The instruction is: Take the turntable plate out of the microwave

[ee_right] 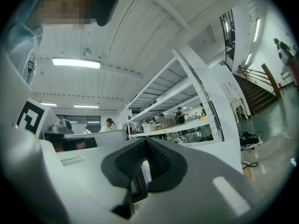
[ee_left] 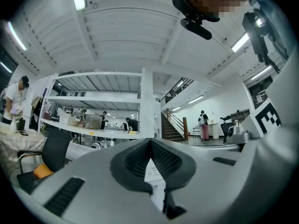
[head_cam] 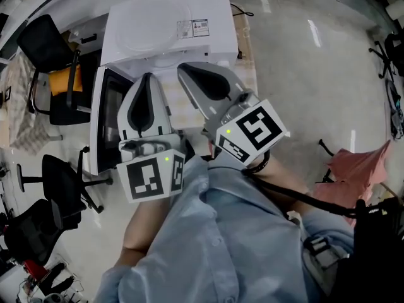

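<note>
Holding my left gripper (head_cam: 148, 77) and right gripper (head_cam: 184, 69) closed and empty, I am facing the microwave (head_cam: 211, 43); the turntable plate (head_cam: 153, 30) is lying atop it, beyond both tips.

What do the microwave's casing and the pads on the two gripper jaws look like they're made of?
The microwave casing looks like painted sheet metal, smooth white with a faint sheen, though plastic can't be ruled out. The pads of the left gripper look like matte dark rubber, with a fine ribbed texture; those of the right gripper look the same.
</note>
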